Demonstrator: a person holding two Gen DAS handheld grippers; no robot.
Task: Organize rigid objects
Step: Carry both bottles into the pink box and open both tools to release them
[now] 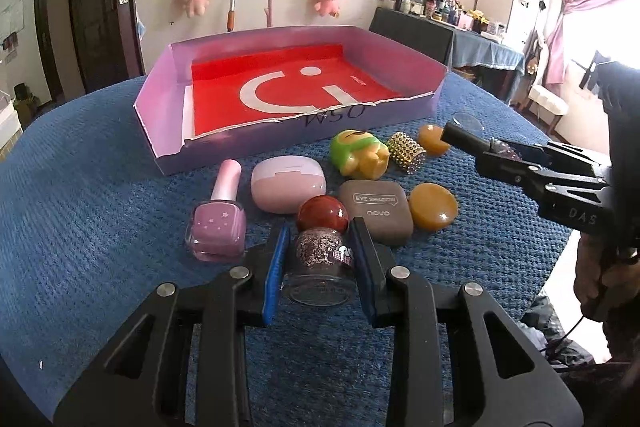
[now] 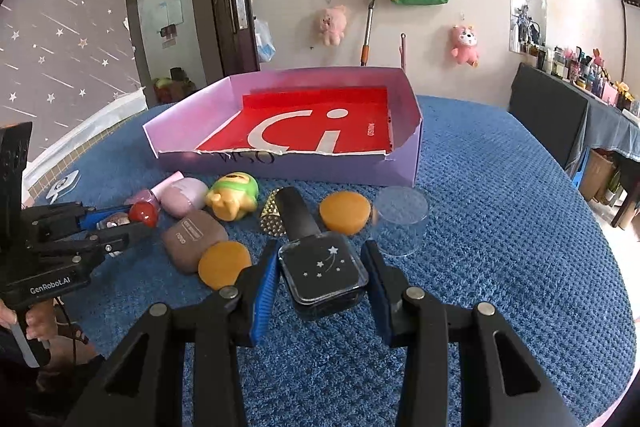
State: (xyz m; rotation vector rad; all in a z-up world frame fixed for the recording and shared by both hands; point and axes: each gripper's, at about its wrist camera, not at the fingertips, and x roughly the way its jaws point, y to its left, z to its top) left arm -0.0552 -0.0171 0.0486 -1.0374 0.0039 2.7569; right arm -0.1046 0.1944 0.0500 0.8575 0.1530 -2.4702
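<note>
- Clamping left tongs (image 1: 320,259) on the glitter polish bottle (image 1: 320,267) with the red ball cap, bottle lying on the blue surface (image 1: 100,227).
- Right tongs (image 2: 322,279) are pinched on the black star-print polish bottle (image 2: 324,273), also down on the surface.
- I see the pink polish bottle (image 1: 218,227), eyeshadow case (image 1: 376,213) and amber discs (image 1: 434,211) loose just in front of the purple tray (image 1: 288,141).
</note>
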